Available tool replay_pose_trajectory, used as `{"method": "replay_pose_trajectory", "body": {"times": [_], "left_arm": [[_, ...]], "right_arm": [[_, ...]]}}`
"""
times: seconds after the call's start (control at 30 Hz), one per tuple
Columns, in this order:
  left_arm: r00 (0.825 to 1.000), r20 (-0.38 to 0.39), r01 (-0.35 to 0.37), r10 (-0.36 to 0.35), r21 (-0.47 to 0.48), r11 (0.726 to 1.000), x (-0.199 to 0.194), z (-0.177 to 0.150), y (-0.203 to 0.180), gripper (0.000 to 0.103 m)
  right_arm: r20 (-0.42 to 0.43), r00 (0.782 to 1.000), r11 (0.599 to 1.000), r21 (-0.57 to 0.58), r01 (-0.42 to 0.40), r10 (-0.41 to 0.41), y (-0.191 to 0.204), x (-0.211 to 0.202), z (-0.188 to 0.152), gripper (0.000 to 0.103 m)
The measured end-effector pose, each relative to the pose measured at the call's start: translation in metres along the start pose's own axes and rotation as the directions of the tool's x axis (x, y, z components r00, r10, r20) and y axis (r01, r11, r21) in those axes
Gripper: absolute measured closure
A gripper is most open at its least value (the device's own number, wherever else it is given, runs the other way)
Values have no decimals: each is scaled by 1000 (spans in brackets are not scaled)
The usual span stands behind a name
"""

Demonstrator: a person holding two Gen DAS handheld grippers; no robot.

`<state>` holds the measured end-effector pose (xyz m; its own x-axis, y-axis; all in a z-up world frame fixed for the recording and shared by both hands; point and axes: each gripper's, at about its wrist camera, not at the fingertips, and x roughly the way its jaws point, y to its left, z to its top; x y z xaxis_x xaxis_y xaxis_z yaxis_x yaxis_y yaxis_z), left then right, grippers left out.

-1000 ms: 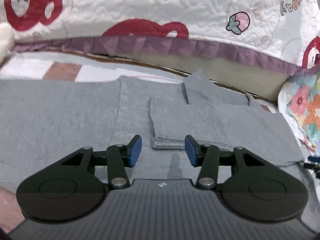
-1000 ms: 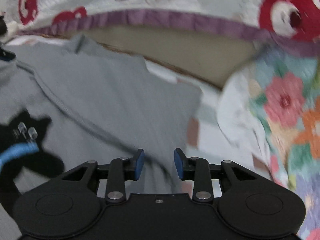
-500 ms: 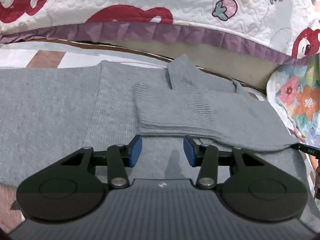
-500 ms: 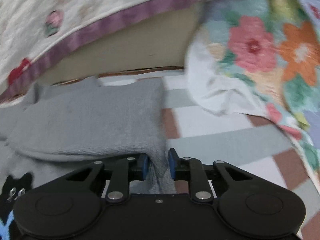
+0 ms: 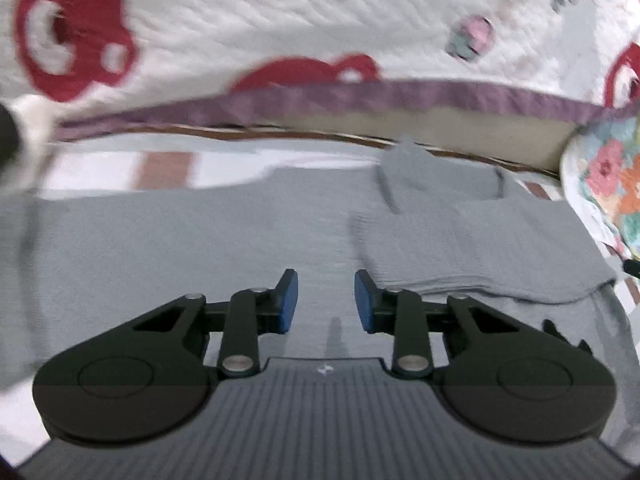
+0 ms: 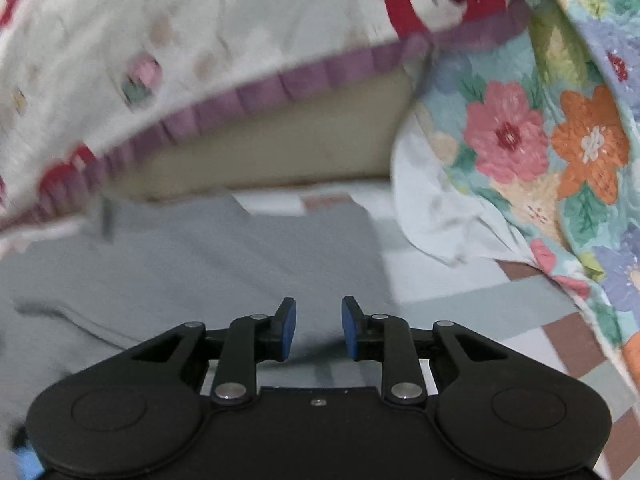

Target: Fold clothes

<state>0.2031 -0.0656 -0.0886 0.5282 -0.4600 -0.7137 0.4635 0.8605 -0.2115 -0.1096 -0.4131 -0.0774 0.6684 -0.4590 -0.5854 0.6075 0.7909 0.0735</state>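
A grey knitted sweater (image 5: 200, 240) lies flat on a checked sheet. One sleeve (image 5: 460, 248) is folded across its body, ribbed cuff toward the middle. My left gripper (image 5: 326, 304) hovers above the sweater body just left of that cuff; its jaws are closing with nothing between them. In the right wrist view the same sweater (image 6: 200, 264) spreads to the left. My right gripper (image 6: 319, 330) hangs over the sweater's right edge, its jaws opening and clear of the cloth.
A white quilt with red bear prints and a purple frill (image 5: 360, 96) hangs along the far side. A floral quilt (image 6: 560, 152) is bunched at the right. The checked sheet (image 6: 500, 312) shows bare to the right of the sweater.
The right gripper pinched the sweater's edge half a second ago and has since let it go and lifted. The left gripper has risen and narrowed. The sleeve now lies across the body.
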Motion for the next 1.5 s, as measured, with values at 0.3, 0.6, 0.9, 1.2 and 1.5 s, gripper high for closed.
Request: {"method": "replay_pose_trajectory", "body": {"times": [0.3,0.6,0.9,1.2,1.5], "left_arm": [[942,120,-267,312,-291,919,-75,-74,102,60],[928,81,-316,364,-349,883,-37,-99,143,57],[924,70,-333,376,-333,882,-8,-99,156,47],[916,60,-381,397,-180,907,-3,-99,145,69],[939,54,-315,339,-253,915,-21,-94,157,93]], "right_arm": [[-75,928,931,42,-362,364,91,26,-2,66],[-178,829,809,-186,-558,530,181,6,-18,61],[-221,831,782,-283,-556,511,186,-6,-21,60],[-248,838,782,-306,-543,486,188,-4,-26,56],[-280,823,761,-318,-566,495,200,-3,-29,56]]}}
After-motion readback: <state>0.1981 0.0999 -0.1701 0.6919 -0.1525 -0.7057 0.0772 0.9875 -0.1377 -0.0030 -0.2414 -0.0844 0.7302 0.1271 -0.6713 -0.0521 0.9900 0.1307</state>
